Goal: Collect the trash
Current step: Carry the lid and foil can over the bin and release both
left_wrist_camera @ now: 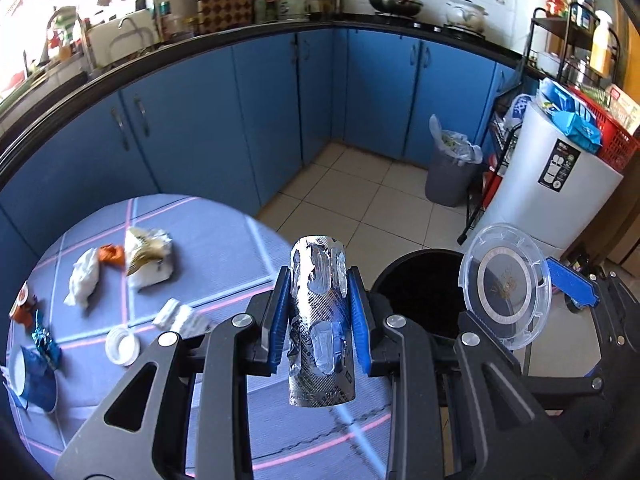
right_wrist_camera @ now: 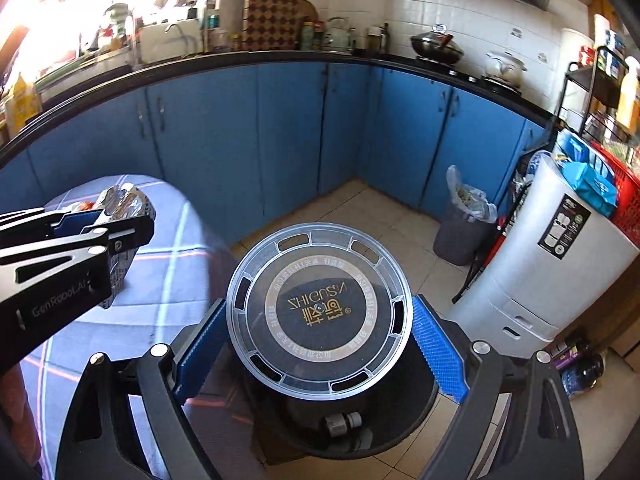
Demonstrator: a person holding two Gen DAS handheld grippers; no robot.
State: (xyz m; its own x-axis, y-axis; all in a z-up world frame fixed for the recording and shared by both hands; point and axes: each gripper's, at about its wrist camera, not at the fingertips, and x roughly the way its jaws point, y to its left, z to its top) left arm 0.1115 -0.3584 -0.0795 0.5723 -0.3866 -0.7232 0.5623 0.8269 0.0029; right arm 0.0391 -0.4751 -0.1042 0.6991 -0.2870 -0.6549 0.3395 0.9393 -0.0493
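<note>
— Trash first: what have you got in each claw?

— Your left gripper point(left_wrist_camera: 320, 316) has its blue pads pressed onto a crumpled silver blister pack point(left_wrist_camera: 320, 320), held upright above the near edge of the round table point(left_wrist_camera: 224, 240). Your right gripper point(right_wrist_camera: 320, 332) stands wide, yet it pinches a clear round plastic lid point(right_wrist_camera: 319, 311) by its rim – both pads touch it.

— And where is the lid?

— It sits flat over the mouth of the black bin point(right_wrist_camera: 360, 432), which stands on the floor just beside the table. Something small and grey lies at the bin's bottom; you cannot tell what.

— What is left on the table?

— Beyond your left claw: a small white cap point(left_wrist_camera: 122, 346), a white folded scrap point(left_wrist_camera: 178, 316), crumpled tissue point(left_wrist_camera: 84, 280), an orange wrapper point(left_wrist_camera: 111, 255) and a pale bag point(left_wrist_camera: 149, 258). Farther off, a grey lined bin point(left_wrist_camera: 450, 172) stands against the blue cabinets point(left_wrist_camera: 240, 120).
</note>
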